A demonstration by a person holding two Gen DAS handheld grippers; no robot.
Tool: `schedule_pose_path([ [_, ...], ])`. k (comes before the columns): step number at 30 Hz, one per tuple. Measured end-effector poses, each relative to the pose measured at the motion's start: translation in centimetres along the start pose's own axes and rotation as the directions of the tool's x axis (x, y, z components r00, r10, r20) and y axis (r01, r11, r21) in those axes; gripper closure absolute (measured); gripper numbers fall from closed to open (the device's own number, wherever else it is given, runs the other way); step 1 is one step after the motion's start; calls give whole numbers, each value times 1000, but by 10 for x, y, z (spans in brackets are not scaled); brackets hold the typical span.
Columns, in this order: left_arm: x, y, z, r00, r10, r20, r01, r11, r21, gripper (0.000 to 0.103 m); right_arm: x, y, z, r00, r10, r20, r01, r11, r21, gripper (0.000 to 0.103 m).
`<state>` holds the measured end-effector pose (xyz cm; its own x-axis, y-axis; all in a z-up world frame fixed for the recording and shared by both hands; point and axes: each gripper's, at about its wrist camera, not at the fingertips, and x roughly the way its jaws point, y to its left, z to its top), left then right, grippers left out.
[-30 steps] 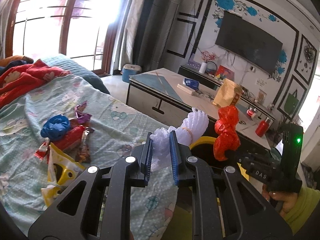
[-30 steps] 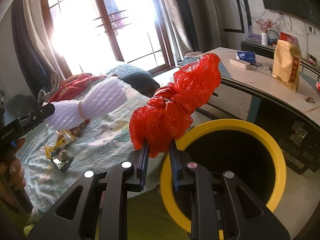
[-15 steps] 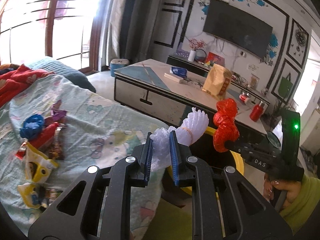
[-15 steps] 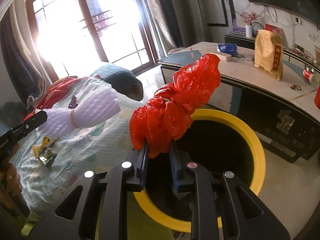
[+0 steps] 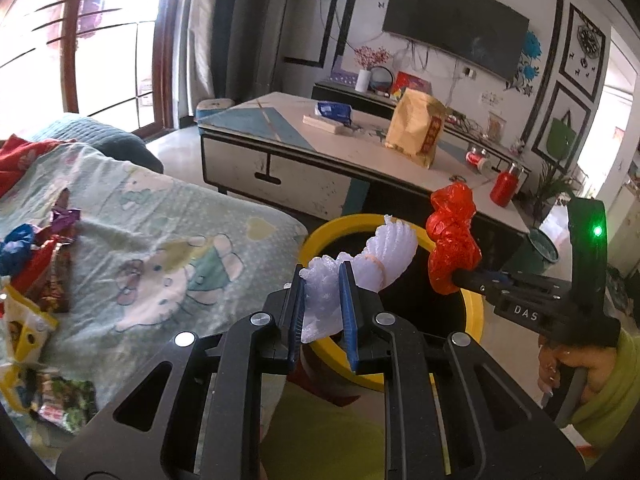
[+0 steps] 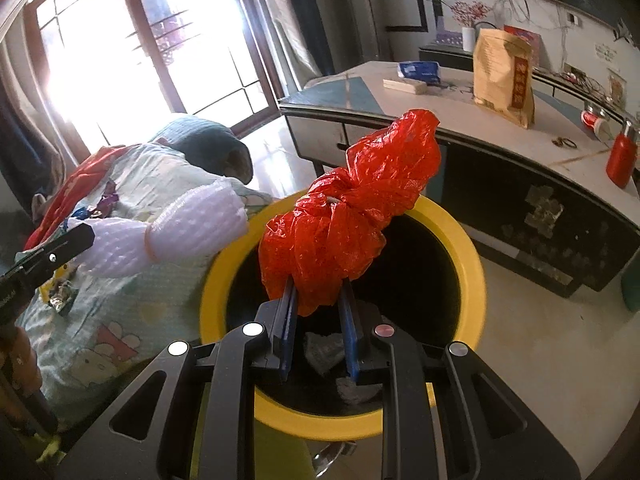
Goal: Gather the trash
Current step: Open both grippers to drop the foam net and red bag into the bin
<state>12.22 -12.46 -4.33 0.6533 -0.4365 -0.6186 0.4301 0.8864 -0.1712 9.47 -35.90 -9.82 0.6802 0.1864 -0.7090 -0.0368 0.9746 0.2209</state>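
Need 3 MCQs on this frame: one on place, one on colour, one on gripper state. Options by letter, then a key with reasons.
1. Where is the red plastic bag?
A. on the bedspread
B. above the bin opening
C. on the coffee table

2. What colour is the bin rim?
A. yellow
B. green
C. white

3. What is the left gripper doing?
A. open and empty
B. shut on the white foam netting
C. shut on a snack wrapper

Key: 1 B, the right gripper holds it over the dark opening. 2 A, a yellow ring surrounds the black inside. 3 B, the netting sits pinched between its blue pads.
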Motion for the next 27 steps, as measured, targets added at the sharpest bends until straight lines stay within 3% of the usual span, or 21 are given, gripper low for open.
schedule_pose_path([
  [17,47,-15,-12,994,-7,-109,8,1000,3,89,20,-26,-12,997,-6,-76,11,998,69,81],
  [21,53,-19,-11,992,-25,-122,25,1000,-7,87,19,-32,-12,998,-16,-66,22,995,94,71],
  [27,52,-25,-9,994,-53,-99,51,998,-25,48,9,-43,-7,998,-61,-15,62,988,140,49],
])
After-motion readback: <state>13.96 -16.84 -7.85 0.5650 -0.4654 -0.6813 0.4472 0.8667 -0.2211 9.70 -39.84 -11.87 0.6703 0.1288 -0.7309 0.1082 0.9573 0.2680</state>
